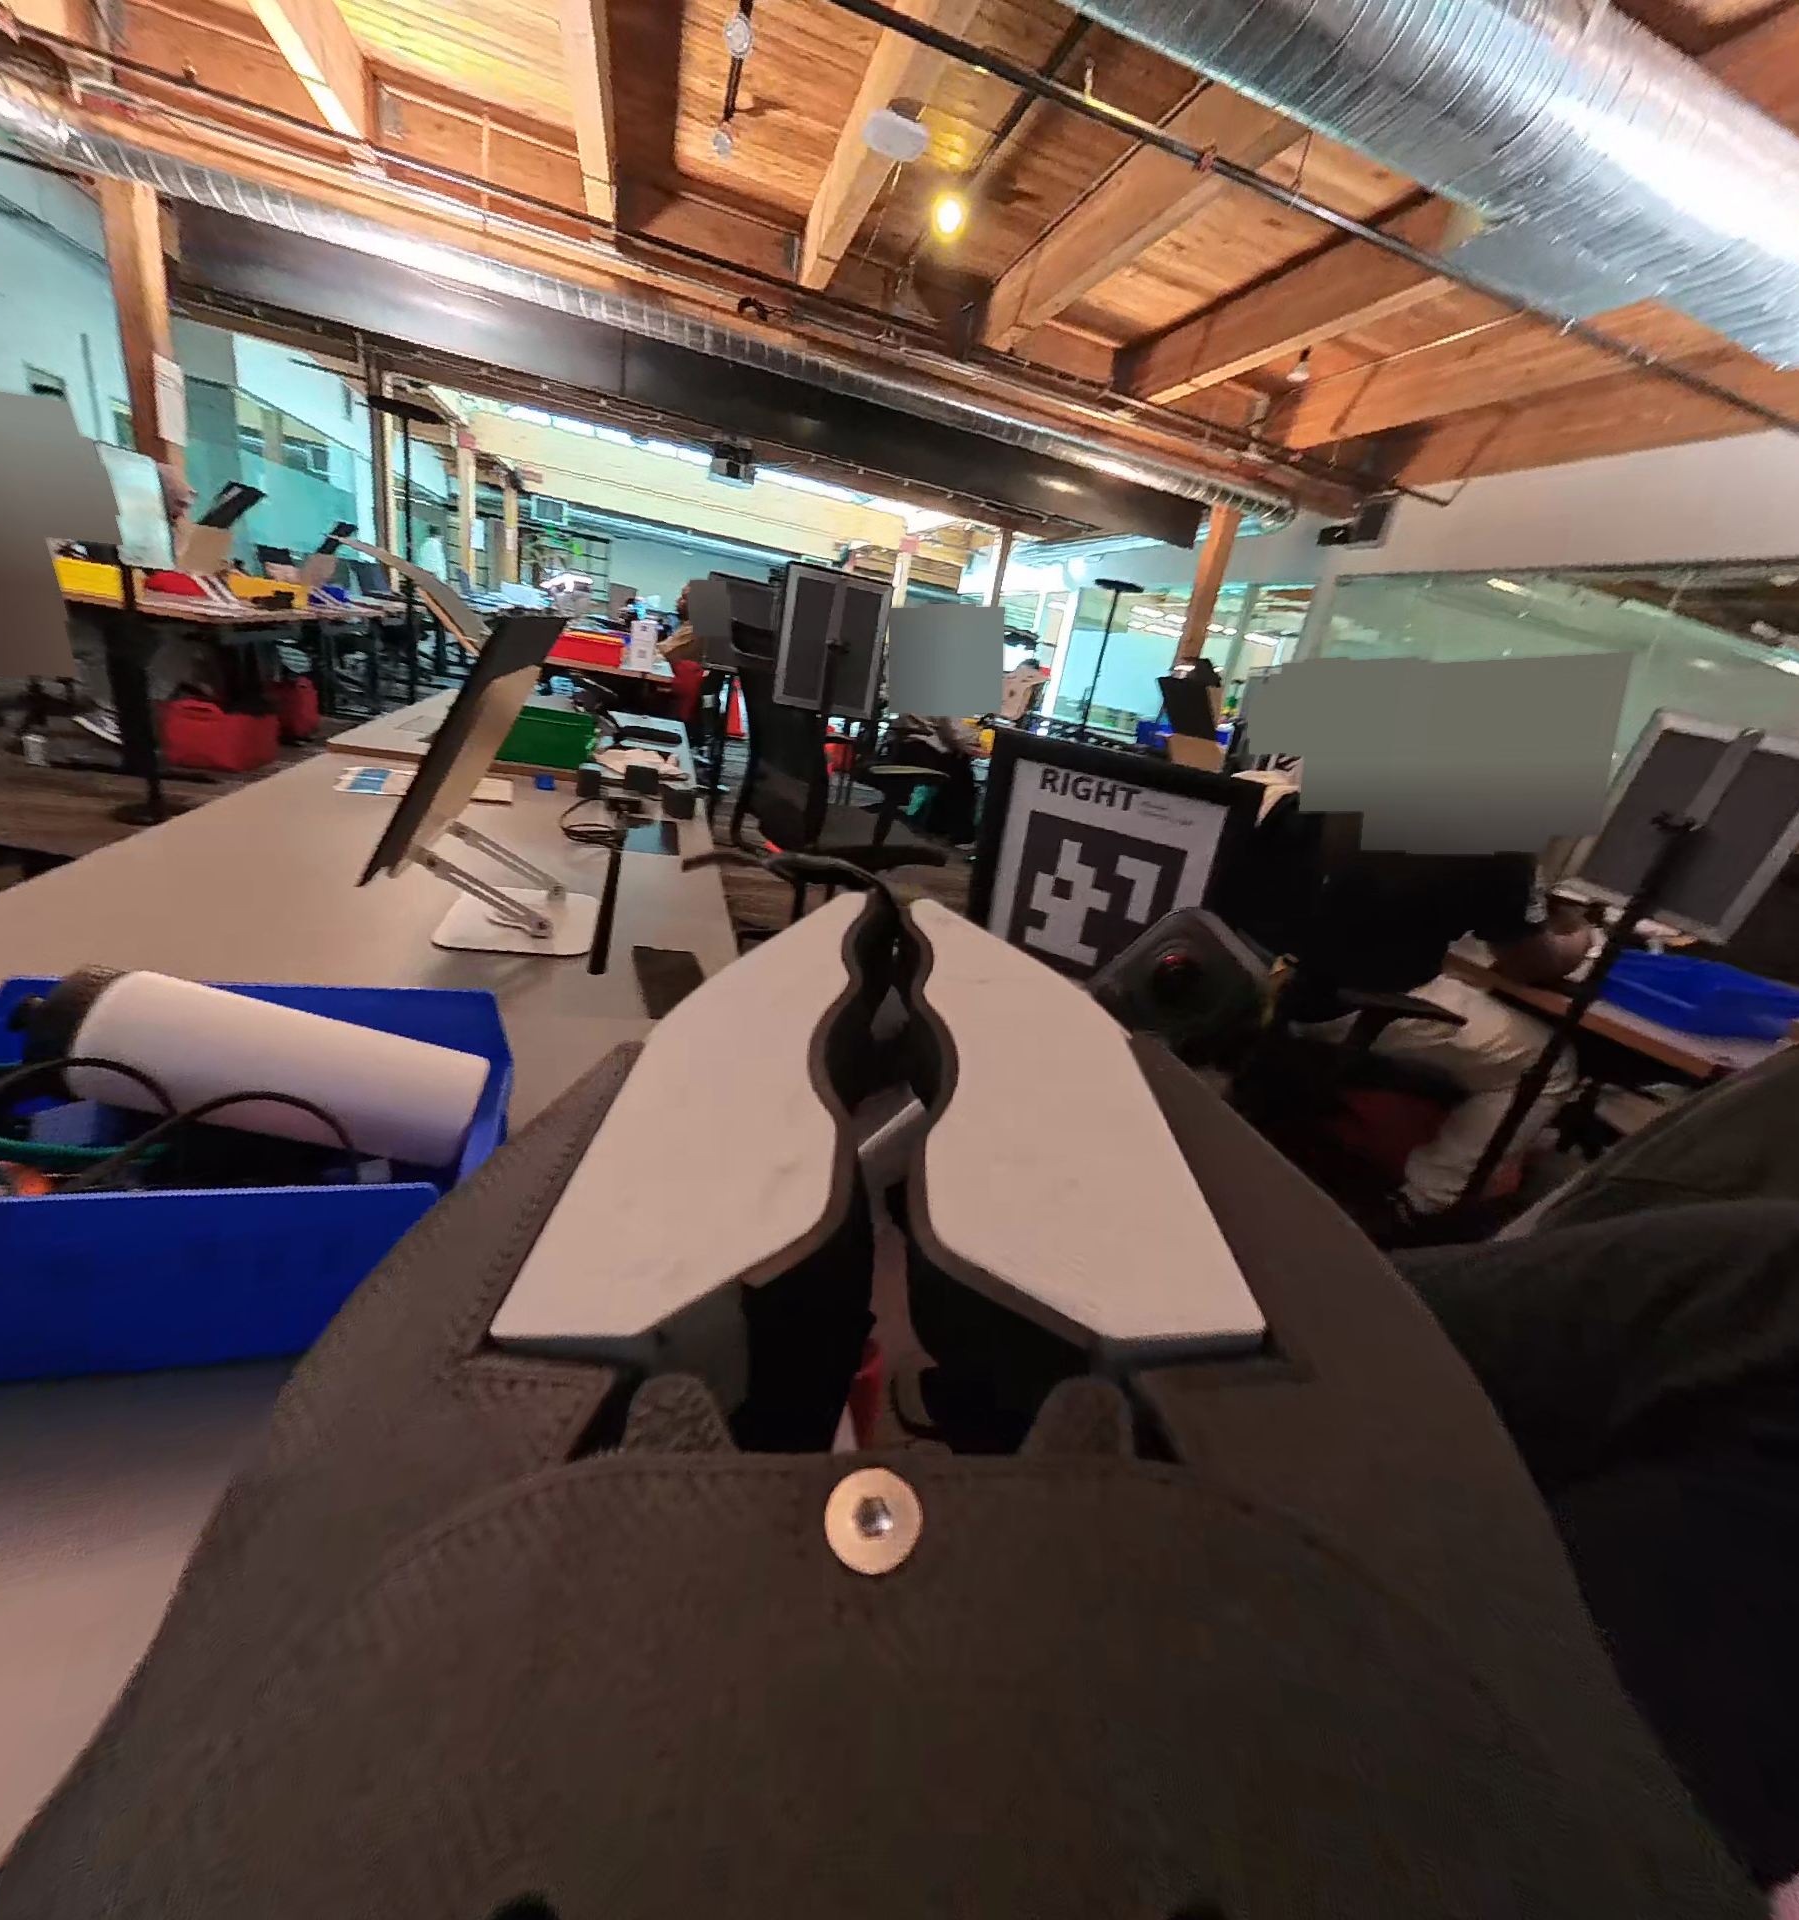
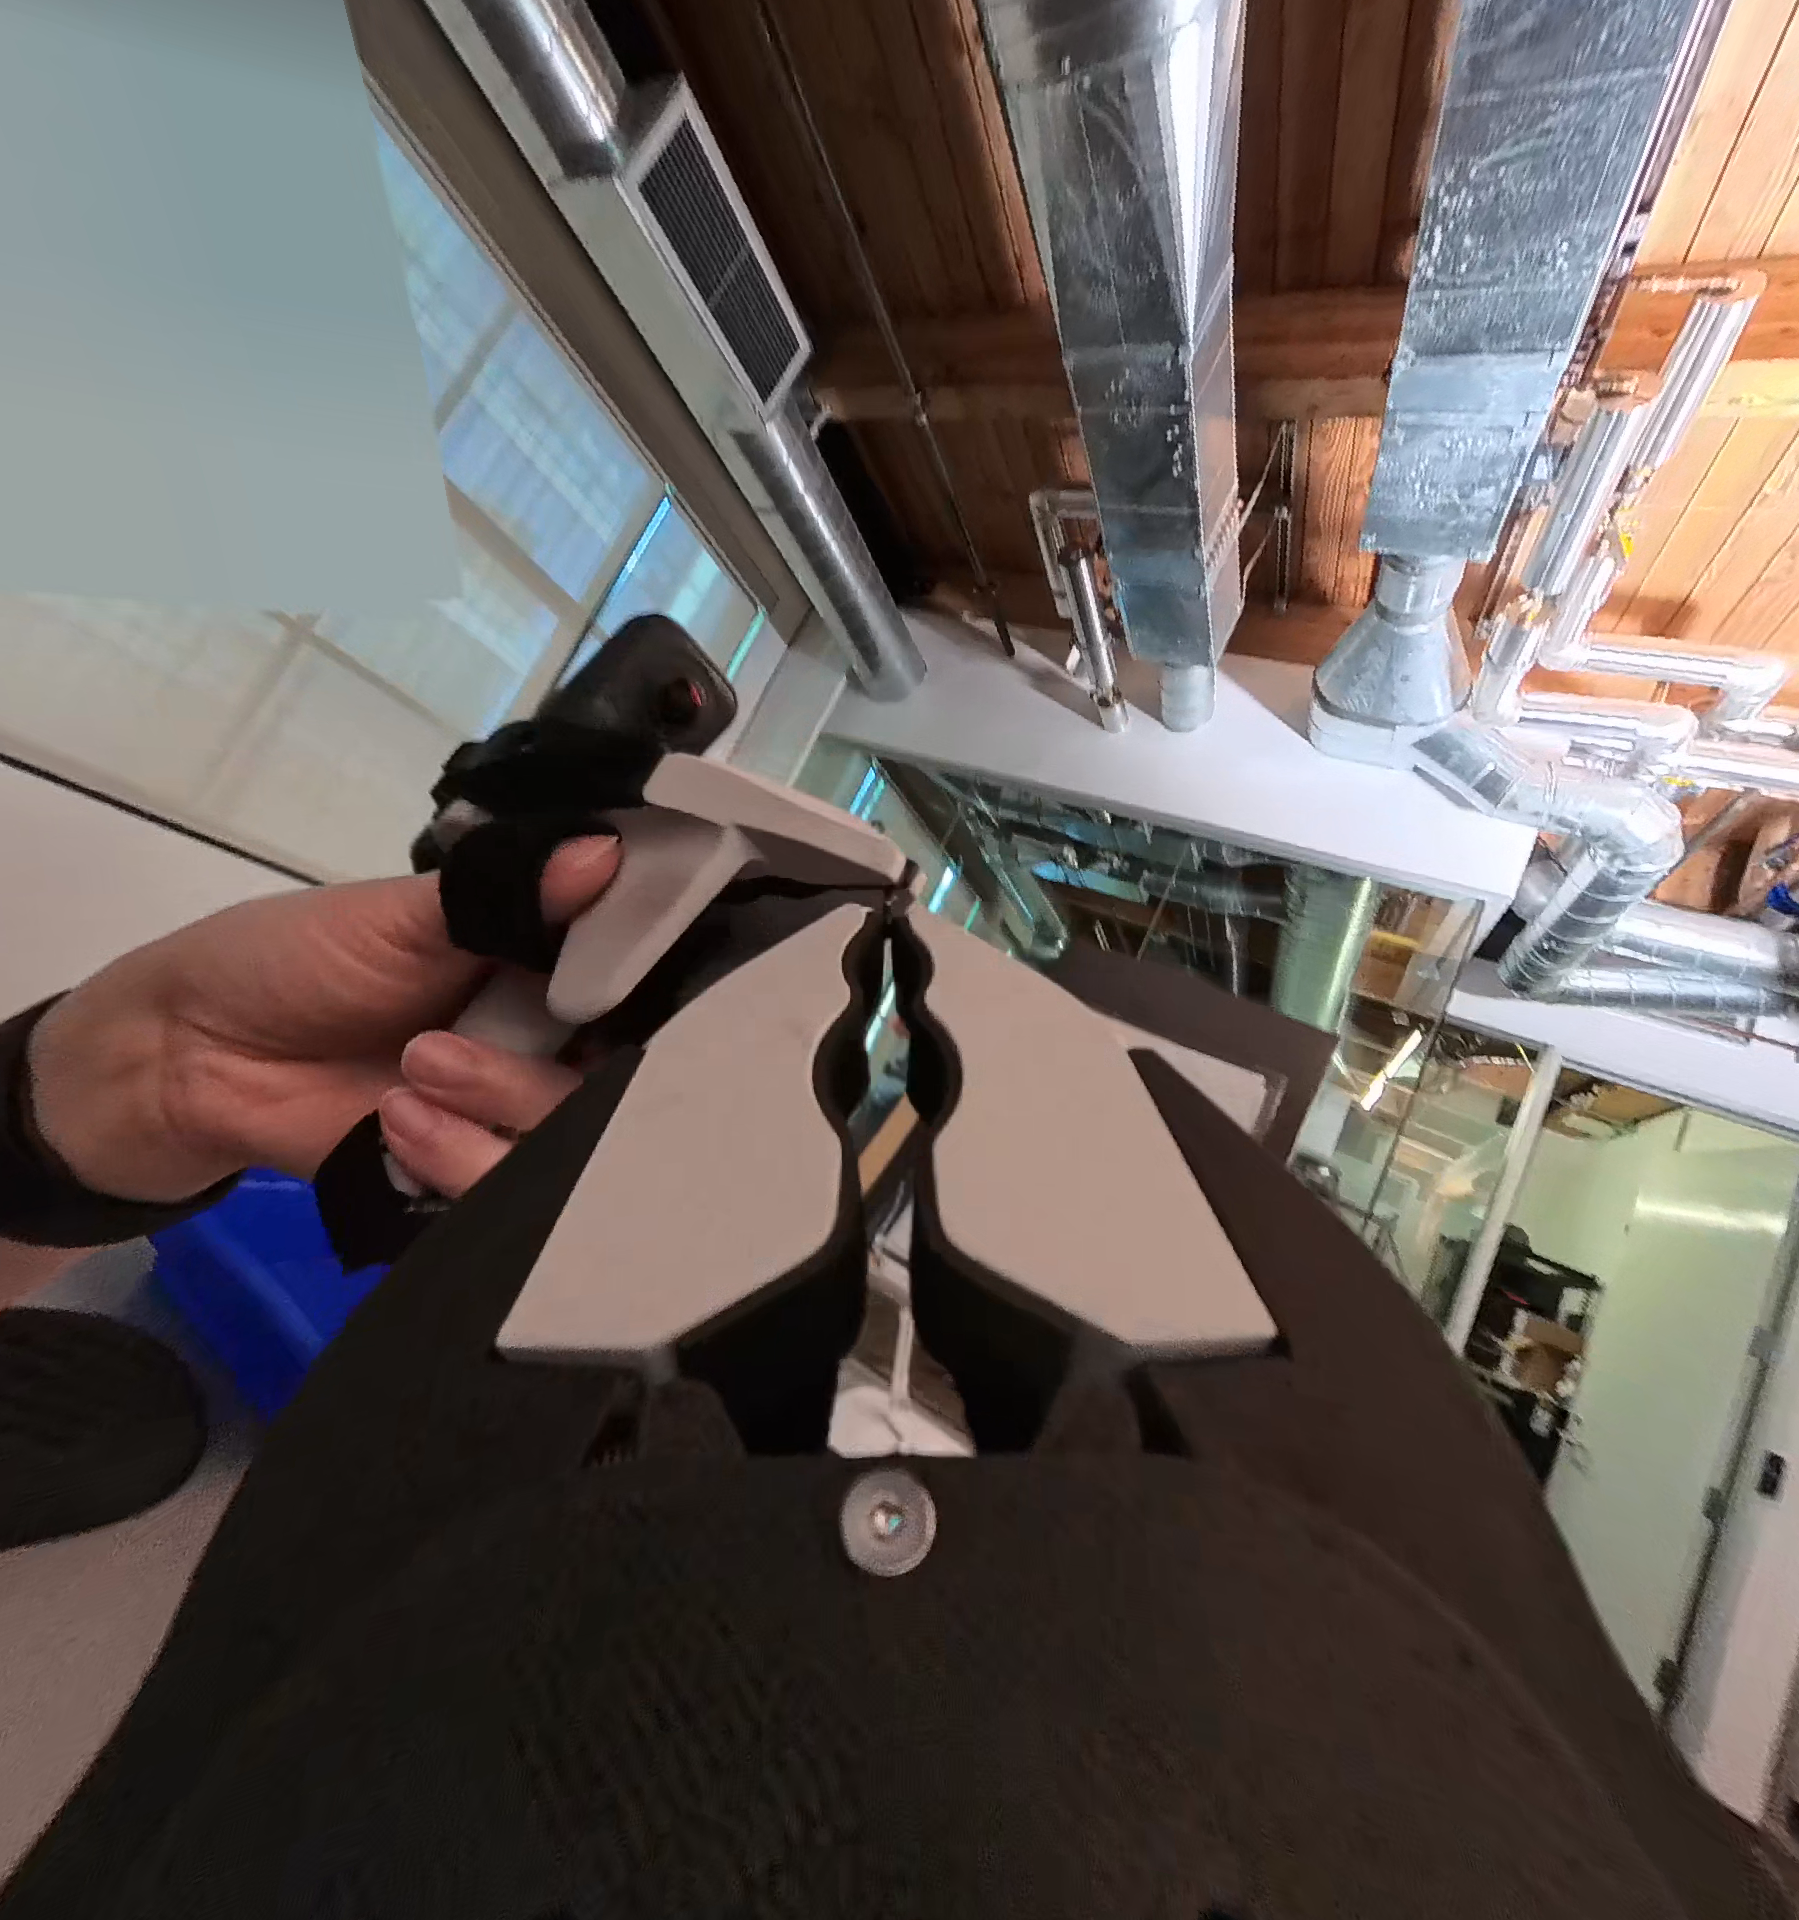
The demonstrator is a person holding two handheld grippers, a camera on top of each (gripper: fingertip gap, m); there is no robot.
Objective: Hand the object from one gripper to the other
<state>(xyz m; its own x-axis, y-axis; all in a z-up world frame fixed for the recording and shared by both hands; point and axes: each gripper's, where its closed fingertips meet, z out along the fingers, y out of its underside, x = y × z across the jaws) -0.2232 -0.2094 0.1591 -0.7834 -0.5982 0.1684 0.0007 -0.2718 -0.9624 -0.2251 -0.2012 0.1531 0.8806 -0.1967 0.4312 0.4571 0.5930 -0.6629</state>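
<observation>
In the left wrist view my left gripper (image 1: 887, 906) is shut on a thin black strip (image 1: 770, 862). The strip comes out between the fingertips and curls off to the left. My right gripper's tag plate (image 1: 1103, 862) and camera show just right of it, but its fingers are hidden there. In the right wrist view my right gripper (image 2: 890, 920) is shut. The left gripper (image 2: 900, 878), held by a hand (image 2: 251, 1018), meets it tip to tip from the left. The strip (image 2: 890, 902) shows as a small dark bit pinched between the two pairs of tips.
A blue bin (image 1: 178, 1278) holding a white bottle (image 1: 282, 1049) and cables stands at the left on the grey table (image 1: 251, 894). A tilted monitor on a stand (image 1: 459, 769) is farther back. Office chairs and other desks are behind. The bin also shows in the right wrist view (image 2: 240, 1288). The grippers are tip to tip, or close to it.
</observation>
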